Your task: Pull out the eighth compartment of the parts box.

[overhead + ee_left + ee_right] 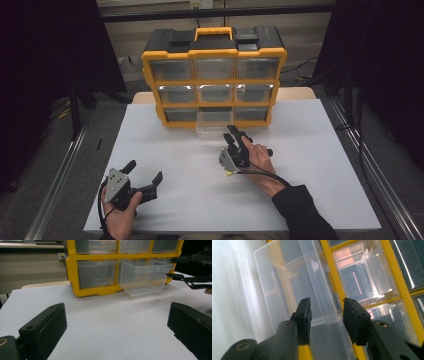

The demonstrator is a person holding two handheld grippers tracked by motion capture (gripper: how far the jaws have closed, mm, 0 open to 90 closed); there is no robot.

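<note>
While the clear drawer sticks part way out of the yellow box, these lines tell how things stand.

Drawer: it is the middle one in the bottom row, at the center of the high view, with its front end over the white desk.
Right tongs: they are just below the drawer in the high view. In the right gripper view the jaws stand a little apart on each side of the drawer's front lip, near it but not clamped.
Left tongs: they sit at the lower left of the high view, wide apart, holding nothing.
What could go wrong: the drawer may slide all the way out and tip if pulled too far. The slick lip may slip free if the tongs pinch only its edge.
</note>
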